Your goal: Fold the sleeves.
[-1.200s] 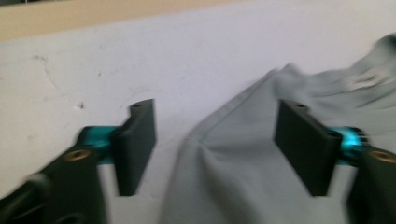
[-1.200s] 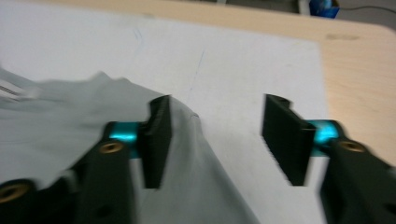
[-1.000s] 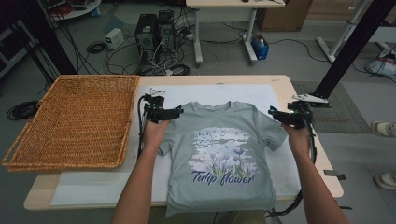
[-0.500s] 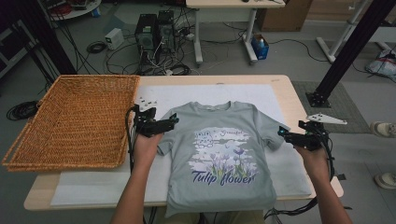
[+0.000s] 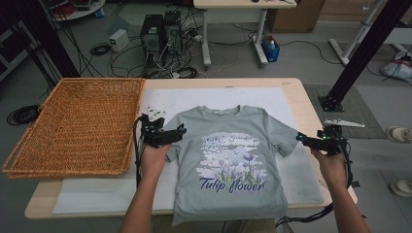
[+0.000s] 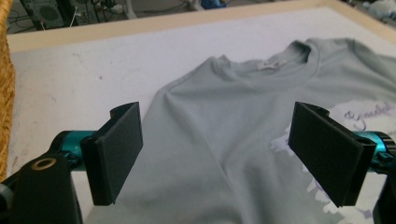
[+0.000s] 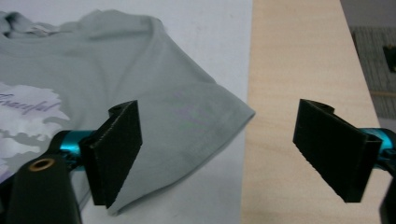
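A grey T-shirt (image 5: 228, 160) lies flat and face up on a white mat (image 5: 97, 194) that covers most of the wooden table (image 5: 311, 97), its print of purple flowers and the words "Tulip flower" facing the person, collar at the far side and hem hanging slightly over the near edge. The left gripper (image 5: 171, 135), held in the person's left hand (image 5: 154, 158), sits at the shirt's left sleeve with its tips pointing toward the chest; its jaws stand wide apart and hold nothing. In the left gripper view the left gripper (image 6: 215, 154) shows the shoulder and sleeve cloth of the T-shirt (image 6: 224, 126) lying between and beyond the two black pads, the collar with its small label ahead and slightly right, and the white mat (image 6: 84, 70) ahead and to the left of the left pad. Whether the pads touch the cloth cannot be told. The right gripper (image 5: 305, 140), in the right hand (image 5: 329, 165), is just outside the shirt's right sleeve, over the table's right margin, tips pointing toward the sleeve (a small green light glows on it). In the right gripper view the right gripper (image 7: 217, 154) is likewise spread wide and empty: the sleeve corner of the T-shirt (image 7: 154, 116) lies between the pads nearer the left one, the mat's edge runs up between them, and bare wooden table (image 7: 299, 65) lies ahead of the right pad. A wicker basket (image 5: 73, 126) rests on the table beyond the left gripper's outer side, just beside it.
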The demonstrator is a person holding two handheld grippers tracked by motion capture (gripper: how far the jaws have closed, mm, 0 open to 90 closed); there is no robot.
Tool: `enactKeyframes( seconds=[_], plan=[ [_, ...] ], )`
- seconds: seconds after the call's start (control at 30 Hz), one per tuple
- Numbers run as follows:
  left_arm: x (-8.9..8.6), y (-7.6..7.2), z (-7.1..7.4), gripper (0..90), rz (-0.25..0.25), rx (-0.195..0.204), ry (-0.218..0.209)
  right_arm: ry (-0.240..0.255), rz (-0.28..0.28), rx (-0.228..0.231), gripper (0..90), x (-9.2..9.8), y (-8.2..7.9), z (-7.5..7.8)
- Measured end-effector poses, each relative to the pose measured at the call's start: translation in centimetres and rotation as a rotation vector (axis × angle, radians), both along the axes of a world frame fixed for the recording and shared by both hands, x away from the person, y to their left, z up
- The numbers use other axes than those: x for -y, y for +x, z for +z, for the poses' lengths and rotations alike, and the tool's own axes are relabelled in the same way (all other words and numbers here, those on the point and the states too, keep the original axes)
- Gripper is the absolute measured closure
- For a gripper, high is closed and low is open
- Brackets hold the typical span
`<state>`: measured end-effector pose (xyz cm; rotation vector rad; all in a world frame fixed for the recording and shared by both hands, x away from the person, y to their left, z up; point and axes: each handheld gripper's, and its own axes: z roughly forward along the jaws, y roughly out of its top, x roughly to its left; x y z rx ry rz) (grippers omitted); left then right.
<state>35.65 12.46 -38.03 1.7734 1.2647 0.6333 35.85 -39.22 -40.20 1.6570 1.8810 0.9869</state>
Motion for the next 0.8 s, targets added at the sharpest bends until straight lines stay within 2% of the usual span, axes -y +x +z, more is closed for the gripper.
enactKeyframes(
  seconds=[0.1,0.17,0.27,0.3,0.33,0.37,0.43,0.47,0.53,0.57,0.6,0.63,0.7,0.73,0.77,0.8],
  plan=[
    [0.1,0.1,-0.6,17.8,0.0,-0.016,0.006,-0.003,0.0,-0.053,24.6,-0.5,0.8,-1.1],
    [0.2,0.2,-0.7,17.8,0.001,-0.018,0.006,-0.053,0.009,-0.096,30.7,-1.5,1.6,-1.9],
    [0.2,0.3,-0.9,17.8,-0.001,-0.023,0.008,-0.09,0.016,-0.144,43.5,-2.7,2.7,-3.0],
    [0.2,0.3,-0.9,17.8,0.0,-0.025,0.007,-0.116,0.027,-0.159,46.2,-3.2,3.1,-3.5],
    [0.2,0.3,-0.9,17.8,0.002,-0.026,0.007,-0.152,0.027,-0.137,52.6,-3.6,3.2,-3.6],
    [0.1,0.3,-0.9,17.8,0.002,-0.028,0.011,-0.162,0.051,-0.125,64.1,-3.9,3.3,-3.6],
    [0.0,0.3,-1.0,17.8,0.002,-0.029,0.012,-0.21,0.084,-0.114,81.3,-4.3,3.4,-3.5],
    [0.0,0.2,-1.1,17.8,0.003,-0.03,0.013,-0.234,0.09,-0.109,86.7,-4.4,3.4,-3.5],
    [-0.1,0.2,-1.2,17.8,0.002,-0.034,0.013,-0.238,0.088,-0.12,88.1,-4.4,3.6,-3.3],
    [-0.1,0.1,-1.3,17.8,0.003,-0.037,0.018,-0.221,0.075,-0.095,88.1,-4.4,3.5,-2.9],
    [-0.1,0.1,-1.3,17.8,0.003,-0.037,0.018,-0.221,0.075,-0.095,88.1,-4.4,3.5,-2.9],
    [-0.1,0.0,-1.5,17.8,0.004,-0.038,0.022,-0.161,0.067,0.023,88.1,-4.7,2.9,-1.2],
    [-0.1,-0.1,-1.6,17.8,0.008,-0.042,0.027,-0.161,0.144,0.082,88.0,-6.3,2.9,0.7],
    [-0.1,-0.1,-1.6,17.8,0.008,-0.042,0.027,-0.161,0.144,0.082,88.0,-6.3,2.9,0.7],
    [-0.2,-0.2,-1.6,17.8,0.018,-0.042,0.027,-0.161,0.234,0.135,87.8,-8.6,2.8,2.2],
    [-0.2,-0.3,-1.6,17.8,0.021,-0.042,0.028,-0.165,0.275,0.145,87.6,-9.8,2.9,2.7]
  ],
)
